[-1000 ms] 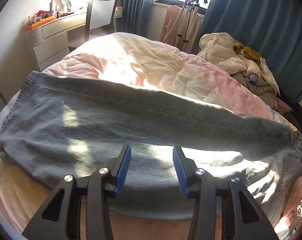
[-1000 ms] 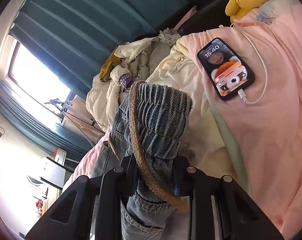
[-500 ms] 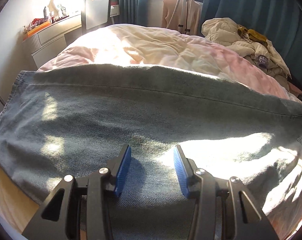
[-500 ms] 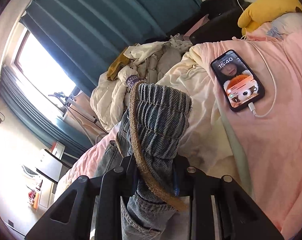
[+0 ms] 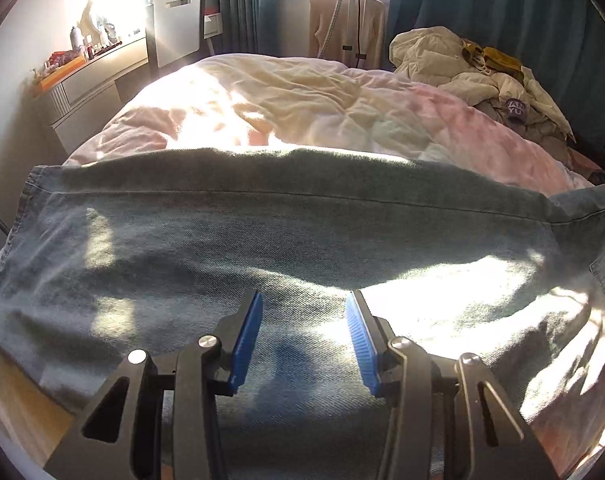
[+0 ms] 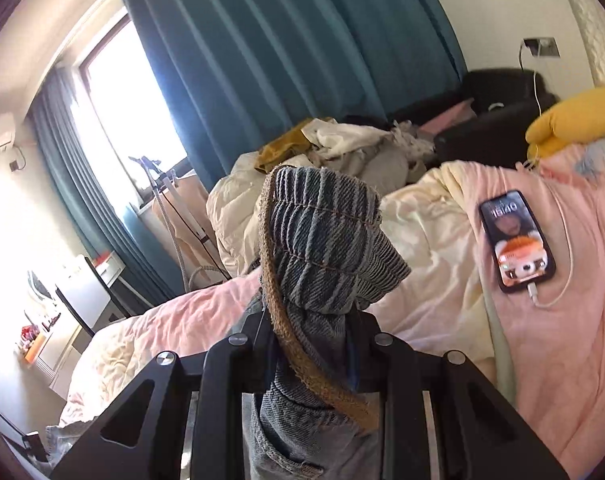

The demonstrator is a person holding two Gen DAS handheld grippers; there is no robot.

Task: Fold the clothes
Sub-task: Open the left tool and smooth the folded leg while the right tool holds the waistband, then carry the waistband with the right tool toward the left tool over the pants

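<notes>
Jeans [image 5: 286, 248] lie flat across the near end of the bed [image 5: 302, 112], one leg spread sideways over the pink-and-cream duvet; hem end at the left of the left wrist view, waist end running off at the right.

Left gripper [image 5: 302, 340]: jaws spread, blue pads apart, nothing between them. It hangs just over the denim at the near edge of the leg. Cannot tell whether the fingertips touch the cloth. Versus a second ago: the denim fills more of the view and the far seam sits higher, so the gripper has come closer to the jeans. Jaw spacing unchanged.

Right gripper [image 6: 314, 320]: jaws pressed in on a bunched fold of the jeans' waistband, ribbed denim standing up above the fingers, a brown braided belt [image 6: 298, 344] trailing down across it. Pinch unchanged from earlier frames. What differs: the view has rolled. A second ago the window [image 6: 122, 120] stood low at the left and the phone [image 6: 516, 240] lay high; now the teal curtain [image 6: 286, 64] hangs nearly upright and the phone lies farther right on the duvet, cable still plugged in. More of the bed shows under the held bundle, so the waistband rides higher off the duvet.

Clothes pile [image 6: 342, 152] beyond the held denim, against the curtain.
</notes>
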